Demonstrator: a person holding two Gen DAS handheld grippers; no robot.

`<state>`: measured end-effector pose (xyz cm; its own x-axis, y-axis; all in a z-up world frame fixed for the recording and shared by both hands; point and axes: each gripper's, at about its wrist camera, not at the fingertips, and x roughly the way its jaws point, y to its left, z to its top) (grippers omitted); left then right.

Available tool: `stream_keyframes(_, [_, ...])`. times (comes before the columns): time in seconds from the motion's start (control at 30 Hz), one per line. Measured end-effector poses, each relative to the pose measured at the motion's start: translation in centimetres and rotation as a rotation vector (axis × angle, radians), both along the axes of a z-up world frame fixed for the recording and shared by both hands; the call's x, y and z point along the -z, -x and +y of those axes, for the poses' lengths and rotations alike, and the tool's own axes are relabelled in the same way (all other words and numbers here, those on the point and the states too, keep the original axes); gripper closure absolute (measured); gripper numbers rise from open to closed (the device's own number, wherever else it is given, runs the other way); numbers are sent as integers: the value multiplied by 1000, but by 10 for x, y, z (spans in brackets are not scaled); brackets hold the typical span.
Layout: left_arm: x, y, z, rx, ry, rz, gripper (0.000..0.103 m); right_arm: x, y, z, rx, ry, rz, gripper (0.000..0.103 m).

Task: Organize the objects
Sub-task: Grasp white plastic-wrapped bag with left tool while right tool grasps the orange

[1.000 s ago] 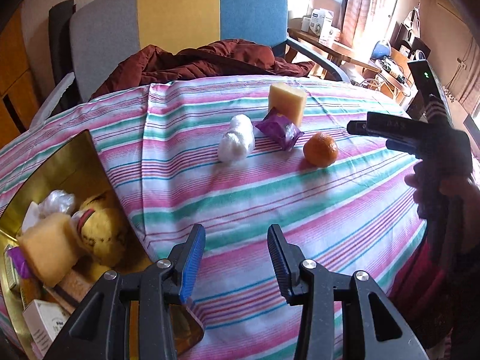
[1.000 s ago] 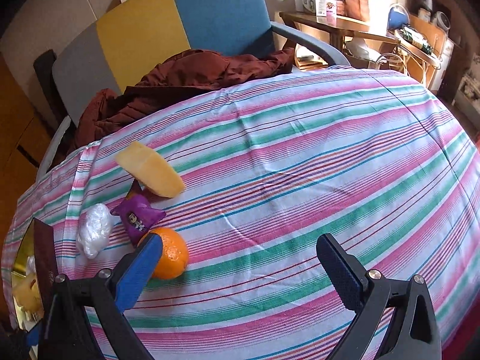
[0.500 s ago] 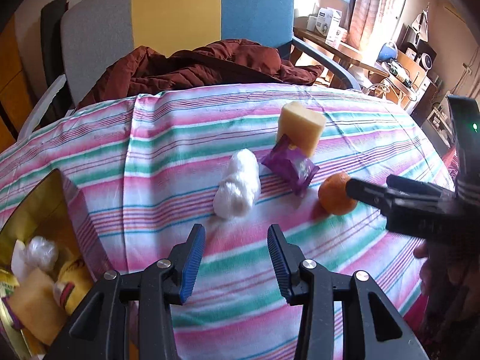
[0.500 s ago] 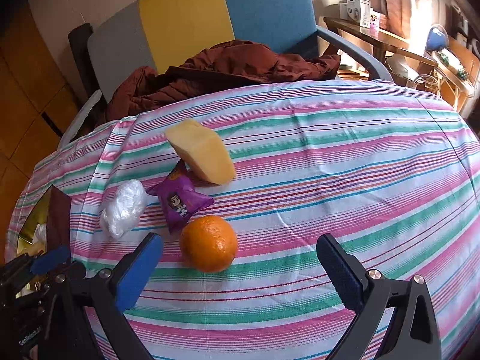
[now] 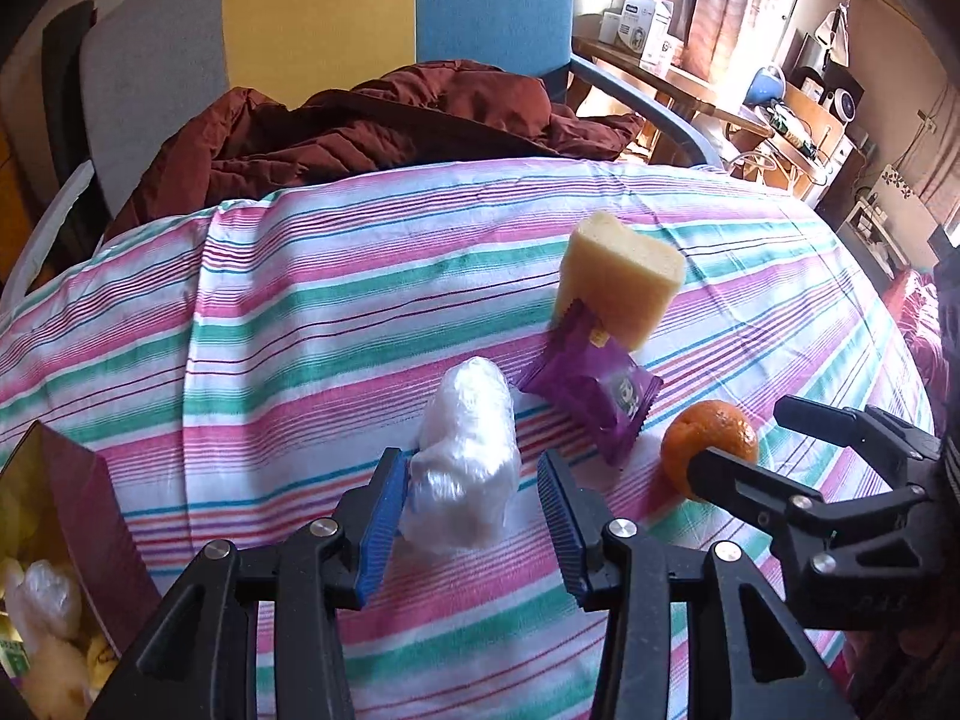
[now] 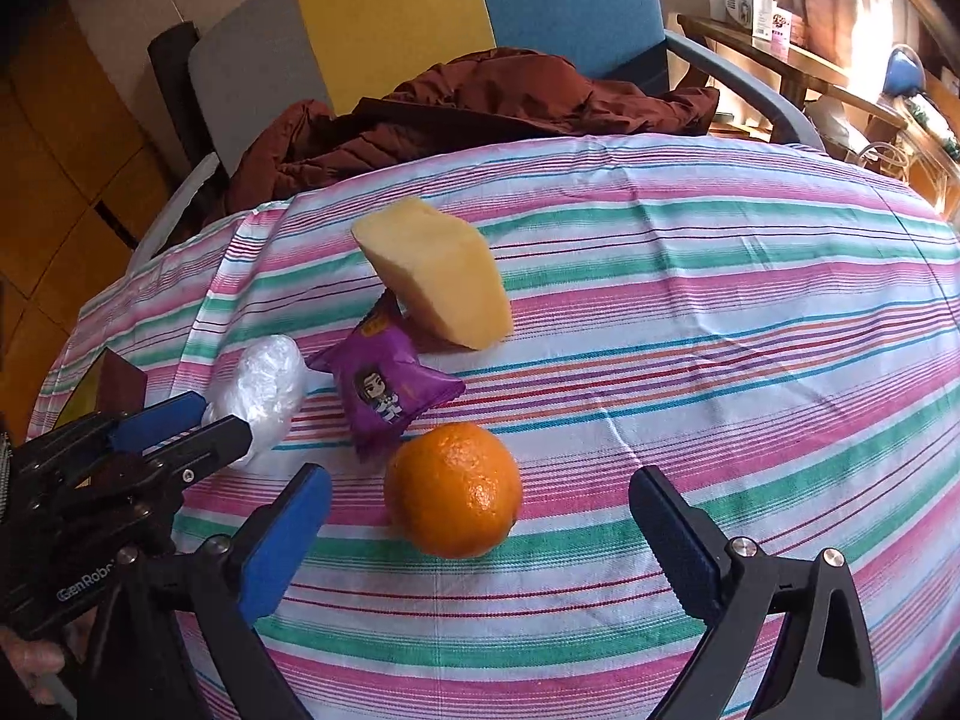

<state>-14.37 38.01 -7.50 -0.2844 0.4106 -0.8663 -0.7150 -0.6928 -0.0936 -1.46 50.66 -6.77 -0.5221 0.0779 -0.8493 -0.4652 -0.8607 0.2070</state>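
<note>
On the striped tablecloth lie a white plastic-wrapped bundle, a purple snack packet, a yellow sponge block and an orange. My left gripper is open, its blue pads on either side of the near end of the bundle. My right gripper is open wide with the orange between its fingers, not touching. In the right wrist view the bundle, packet and sponge lie beyond.
A gold-lined box with several items stands at the left edge of the table. A chair with a dark red jacket is behind the table. A cluttered wooden shelf is at the far right.
Both grippers have moved forward. The left one has come around the white bundle; the right one has come around the orange. Neither has closed.
</note>
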Motion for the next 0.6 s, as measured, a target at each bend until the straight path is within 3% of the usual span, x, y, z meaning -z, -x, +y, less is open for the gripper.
stream_keyframes(0.23, [17, 16, 8, -21, 15, -48, 58, 3, 5, 1, 2, 0, 2, 7])
stream_keyframes(0.33, [20, 15, 7, -26, 23, -30, 66, 6, 9, -1, -3, -8, -5, 11])
stream_keyframes(0.4, [20, 13, 6, -20, 20, -17, 68, 9, 12, -2, -12, -10, -10, 19])
stream_keyframes(0.47, [20, 10, 2, -26, 17, -15, 69, 14, 16, -6, -33, -29, -40, 47])
stream_keyframes(0.5, [20, 7, 0, -27, 19, -11, 69, 16, 17, -8, -47, -23, -45, 53])
stream_keyframes(0.6, [18, -7, -8, -28, 16, -1, 69, 16, 18, -12, -72, -36, -50, 53])
